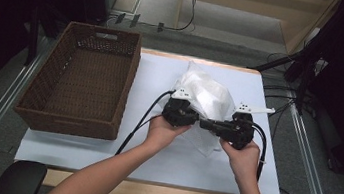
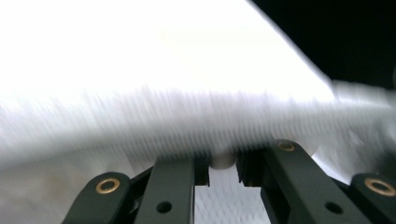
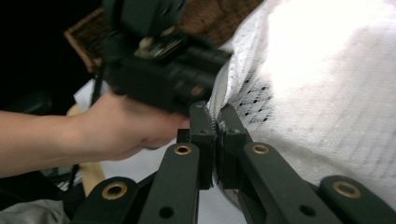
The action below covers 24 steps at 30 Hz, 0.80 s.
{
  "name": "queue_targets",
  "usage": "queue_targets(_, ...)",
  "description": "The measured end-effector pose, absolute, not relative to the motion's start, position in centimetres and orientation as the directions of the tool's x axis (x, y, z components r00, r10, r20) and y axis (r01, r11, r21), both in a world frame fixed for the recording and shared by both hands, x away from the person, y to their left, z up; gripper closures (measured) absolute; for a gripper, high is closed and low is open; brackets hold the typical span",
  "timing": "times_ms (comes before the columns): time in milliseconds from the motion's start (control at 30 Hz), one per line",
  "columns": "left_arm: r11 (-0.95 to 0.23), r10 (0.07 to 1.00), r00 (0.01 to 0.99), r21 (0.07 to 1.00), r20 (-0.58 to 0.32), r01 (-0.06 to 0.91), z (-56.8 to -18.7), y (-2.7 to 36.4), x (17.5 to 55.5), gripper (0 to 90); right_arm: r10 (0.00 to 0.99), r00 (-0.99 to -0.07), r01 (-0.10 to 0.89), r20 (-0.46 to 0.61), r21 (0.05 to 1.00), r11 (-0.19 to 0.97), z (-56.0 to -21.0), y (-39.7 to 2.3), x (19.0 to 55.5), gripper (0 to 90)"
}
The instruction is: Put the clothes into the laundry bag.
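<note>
1. Holding a white perforated fabric piece between both grippers, near the middle of the white surface, well right of the basket.
2. Right gripper: jaws pressed together, pinching an edge of the fabric; the cloth sits squeezed in the seam between the two pads. In the high view the right gripper points left toward the other one, with the person's right hand wrapped under it.
3. Left gripper: jaws nearly together, with a narrow gap; a small white bit of the fabric sits between the pads. That view is motion-blurred, so I cannot tell for sure how firmly the pads bite. In the high view the left gripper sits at the near edge of the fabric, almost tip to tip with the right one, left hand beneath it.
4. Fabric bunches up behind the grippers, with the far part lying on the surface; a lower flap hangs toward the person between the two hands.
5. Brown wicker basket stands on the left part of the surface, apart from the fabric and both grippers.
</note>
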<state>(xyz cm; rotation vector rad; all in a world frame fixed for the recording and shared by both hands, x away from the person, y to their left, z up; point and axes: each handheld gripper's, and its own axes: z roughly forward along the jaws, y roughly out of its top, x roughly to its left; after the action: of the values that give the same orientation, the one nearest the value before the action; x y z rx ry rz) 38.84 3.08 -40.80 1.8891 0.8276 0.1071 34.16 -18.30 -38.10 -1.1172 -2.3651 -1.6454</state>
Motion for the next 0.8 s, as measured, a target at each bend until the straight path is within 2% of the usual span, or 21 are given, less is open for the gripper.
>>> queue_targets(167,-0.157,0.636,0.704,0.841,-0.315,0.518,-41.4,3.4,40.7,79.1,0.514,-0.739,0.583,0.434,0.795,0.168,-38.1,-18.4,33.8,89.6)
queue_targets(467,-0.229,0.7,0.687,0.85,-0.196,0.475,-43.6,1.4,43.0,78.5,0.556,-0.693,0.635,0.458,0.754,0.17,-39.8,-18.9,34.6,89.7)
queue_targets(667,-0.292,0.71,0.687,0.825,-0.152,0.484,-44.4,0.5,44.1,77.7,0.573,-0.672,0.656,0.469,0.736,0.166,-40.3,-19.0,35.1,89.8)
queue_targets(800,-0.294,0.704,0.68,0.788,-0.204,0.54,-44.3,0.9,44.3,75.4,0.594,-0.664,0.66,0.454,0.73,0.18,-40.5,-18.9,35.1,89.7)
